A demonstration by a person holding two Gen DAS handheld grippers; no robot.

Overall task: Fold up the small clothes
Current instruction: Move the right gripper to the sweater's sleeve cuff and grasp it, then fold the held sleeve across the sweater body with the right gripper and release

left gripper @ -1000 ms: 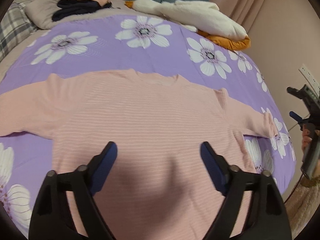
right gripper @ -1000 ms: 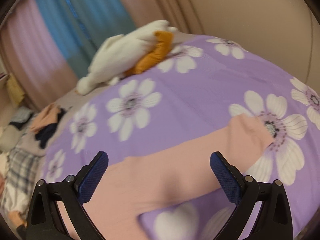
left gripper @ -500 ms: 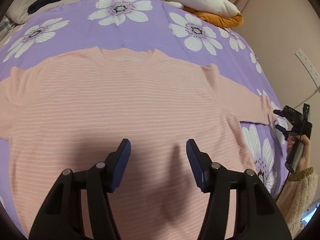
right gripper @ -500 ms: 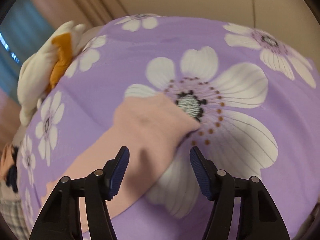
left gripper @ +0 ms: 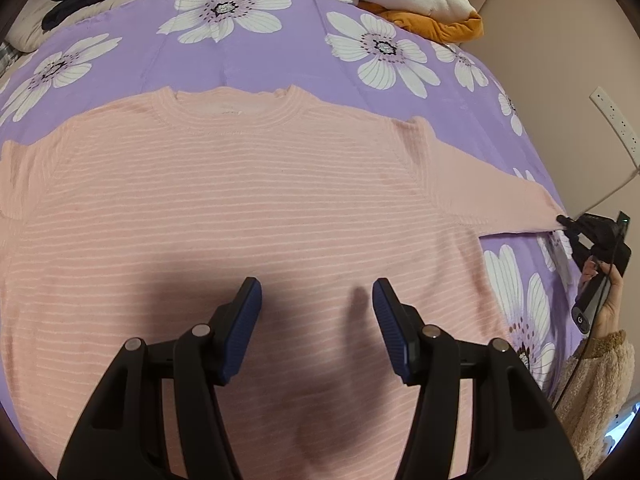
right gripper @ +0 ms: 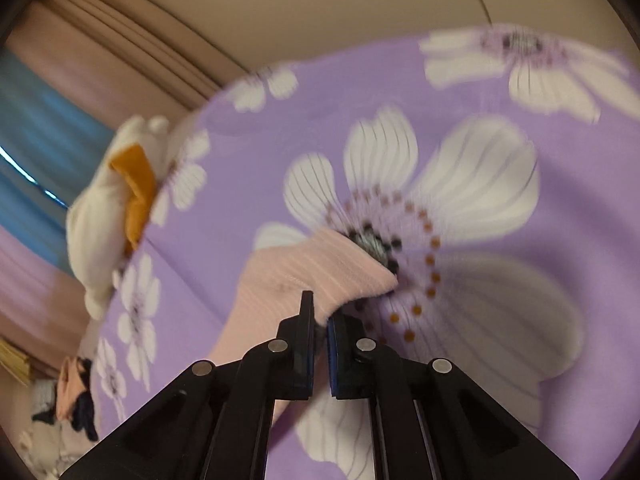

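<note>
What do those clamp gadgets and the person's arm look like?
Each gripper, left and right, is a black plastic frame with triangular cut-outs and round silver pins at the joints. Its jaws carry ribbed dark-blue pads. Seen from the left camera, the right one has a dark handle, a thin cable trailing from it, and a small green light. The sleeve is fuzzy beige fleece.

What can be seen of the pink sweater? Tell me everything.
The pink sweater is a soft knit with thin pale stripes and a ribbed round neck. It lies flat, front up, on the purple flowered bedspread, sleeves spread to both sides. The right hand-held gripper is shut on the ribbed cuff of one sleeve. The left hand-held gripper is open over the lower body; contact cannot be told.
</note>
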